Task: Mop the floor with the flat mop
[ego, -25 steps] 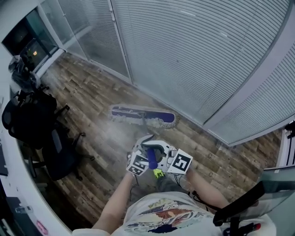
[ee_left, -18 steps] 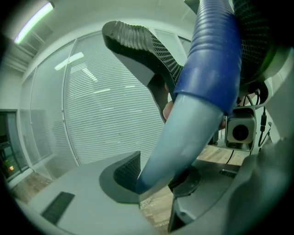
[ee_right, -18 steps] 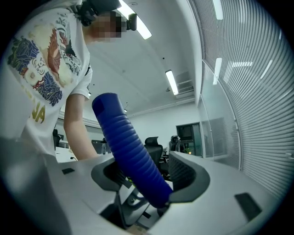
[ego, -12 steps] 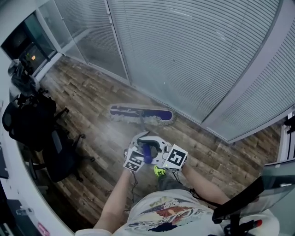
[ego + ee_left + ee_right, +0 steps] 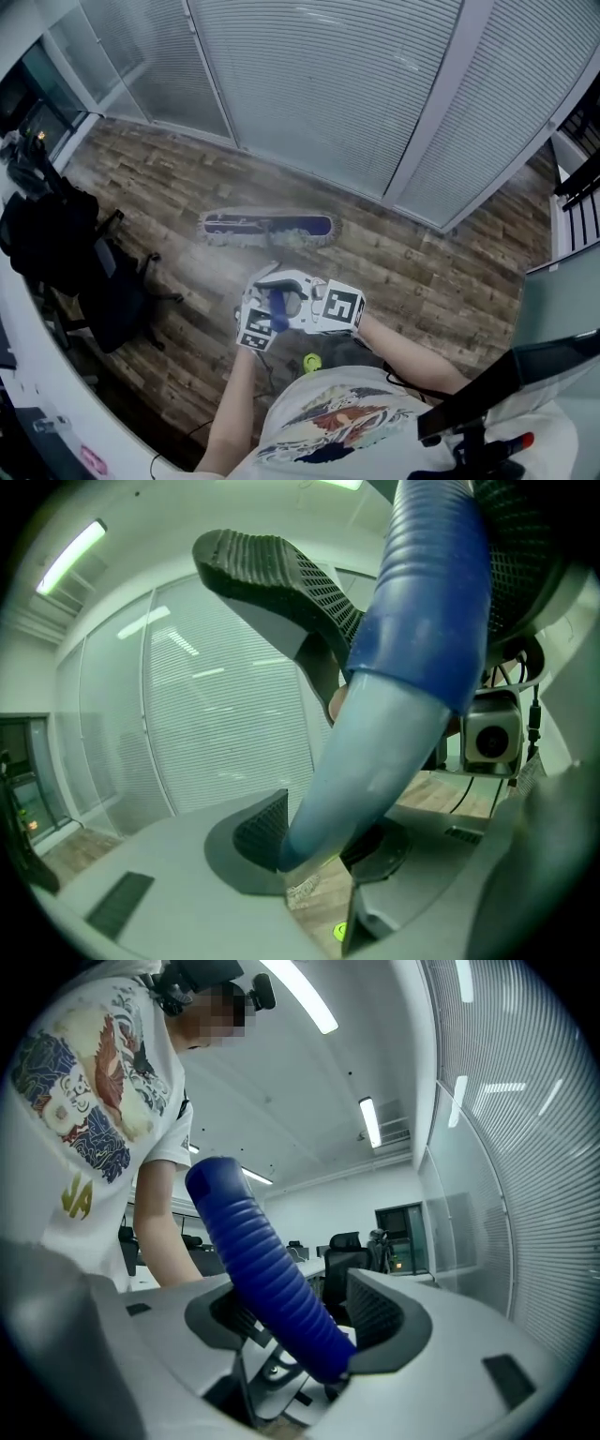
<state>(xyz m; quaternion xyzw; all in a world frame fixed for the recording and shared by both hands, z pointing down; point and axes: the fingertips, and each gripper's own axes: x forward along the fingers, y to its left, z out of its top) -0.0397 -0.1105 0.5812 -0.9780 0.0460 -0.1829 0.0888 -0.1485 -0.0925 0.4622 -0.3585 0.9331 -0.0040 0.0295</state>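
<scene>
So the mop point(image 5: 267, 228) is flat on the wood floor point(image 5: 441, 281), out in front of the person and just short of the blinds point(image 5: 328, 84). The head's long axis runs left-right in the head view, roughly along that wall. The handle point(image 5: 278, 307) comes off the middle of the head and slants back up toward the person, so the ribbed blue end points at their chest.

Stuff that's hard to see: the mop head is smeared and hazy, so its edges are mush. The thin bit of shaft between the head and the grippers basically vanishes against the floor. In the left gripper view the handle runs out of the top of the frame, and it covers part of both pads. There's a small green blob on the floor by the person's feet, no idea what it is. A dark chair point(image 5: 112, 291) sits off to the left, partly cut by the frame.

The left gripper point(image 5: 265, 292) has the pale lower shaft between its jaws, which sit roughly half open around it and have just been squeezing in a touch. The right gripper point(image 5: 298, 298) is clamped on the ribbed blue grip higher up, pads tight on both sides. The two sit right next to each other.
</scene>
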